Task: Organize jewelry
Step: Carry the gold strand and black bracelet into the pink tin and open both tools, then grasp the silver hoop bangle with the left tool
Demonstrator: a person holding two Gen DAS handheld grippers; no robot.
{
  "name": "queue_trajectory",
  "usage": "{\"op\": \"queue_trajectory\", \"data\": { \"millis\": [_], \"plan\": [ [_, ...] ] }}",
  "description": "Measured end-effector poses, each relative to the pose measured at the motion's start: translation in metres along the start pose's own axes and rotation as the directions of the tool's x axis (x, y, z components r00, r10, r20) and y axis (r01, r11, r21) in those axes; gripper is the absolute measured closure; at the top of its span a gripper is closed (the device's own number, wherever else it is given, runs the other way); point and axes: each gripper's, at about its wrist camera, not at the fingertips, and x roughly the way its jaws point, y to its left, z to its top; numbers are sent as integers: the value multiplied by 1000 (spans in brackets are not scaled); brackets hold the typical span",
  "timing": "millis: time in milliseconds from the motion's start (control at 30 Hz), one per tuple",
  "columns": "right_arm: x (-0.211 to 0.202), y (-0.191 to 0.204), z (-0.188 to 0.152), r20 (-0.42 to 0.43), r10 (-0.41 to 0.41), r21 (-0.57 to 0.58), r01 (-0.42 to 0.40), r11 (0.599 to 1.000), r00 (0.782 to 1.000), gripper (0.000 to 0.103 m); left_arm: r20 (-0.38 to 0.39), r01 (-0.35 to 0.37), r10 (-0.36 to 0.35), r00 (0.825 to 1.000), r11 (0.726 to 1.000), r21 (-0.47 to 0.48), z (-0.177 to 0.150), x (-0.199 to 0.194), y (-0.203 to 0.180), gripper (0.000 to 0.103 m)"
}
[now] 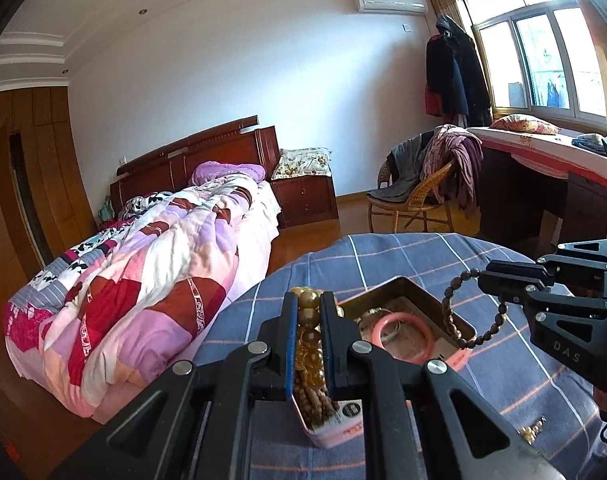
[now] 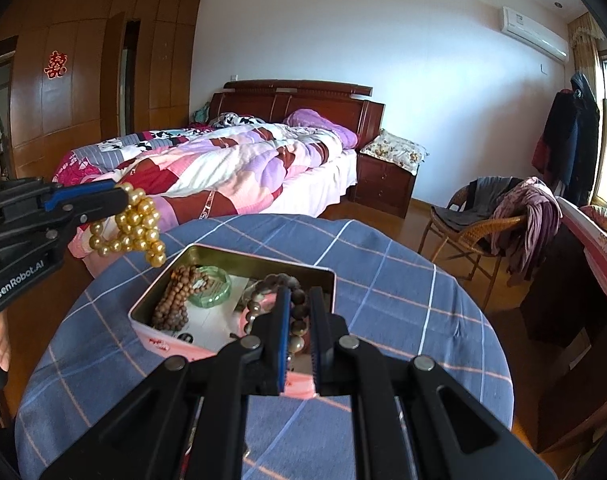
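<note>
Left tool (image 1: pixel 308 312) was pinched on a gold bead strand (image 2: pixel 137 226), held up over the tin's left edge. Right tool (image 2: pixel 299 308) was clamped on a dark bead bracelet (image 1: pixel 469 312), loop hanging at the tin's right side. Both strands were off the surface. Open tin (image 2: pixel 159 286) sat on the round surface with the blue checked cloth (image 2: pixel 383 280); inside were a brown bead string (image 2: pixel 175 300), a green bangle (image 2: pixel 211 286) and a pink bangle (image 1: pixel 399 336). A few loose gold beads (image 1: pixel 531 430) lay on the cloth nearby. Behind: bed (image 2: pixel 231 160), nightstand (image 2: pixel 383 184), wicker chair (image 2: pixel 475 228) with clothes.
</note>
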Motion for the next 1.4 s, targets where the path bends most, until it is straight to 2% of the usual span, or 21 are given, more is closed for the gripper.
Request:
{"op": "queue_trajectory", "data": {
  "millis": [300,600,800,900,933,967,1000,1067,1100,1400],
  "plan": [
    [35,5,8,-40,-17,-32,16,999,999,92,-49,4,-3,999,1000,10,9,40,-4,93],
    [60,7,2,-87,-22,-45,18,999,996,92,-111,9,-7,994,1000,17,-2,75,-10,93],
    [71,7,-4,-128,-22,-51,16,999,992,92,-147,-12,16,989,1000,28,-11,92,-10,92],
    [71,6,-6,-121,-32,-55,26,998,992,90,-148,-30,32,988,999,19,-17,95,-6,92],
    [72,4,-6,-124,-31,-52,25,998,992,85,-155,-40,44,987,999,27,-18,96,-6,90],
    [73,3,-7,-132,-25,-47,19,999,991,68,-160,-58,63,985,998,33,-19,97,-6,77],
    [72,2,-8,-131,-19,-42,14,999,991,59,-162,-70,75,984,997,35,-21,96,-6,51],
    [71,-1,-9,-126,-35,-38,30,999,991,57,-120,-116,120,985,992,38,-22,88,-5,22],
    [69,-3,-10,-131,-34,-30,30,999,991,57,-105,-118,121,987,992,35,-22,83,-3,22],
    [42,-19,-29,-156,-59,34,66,997,986,52,-146,-104,108,983,994,38,-43,57,2,22]
  ]
}}
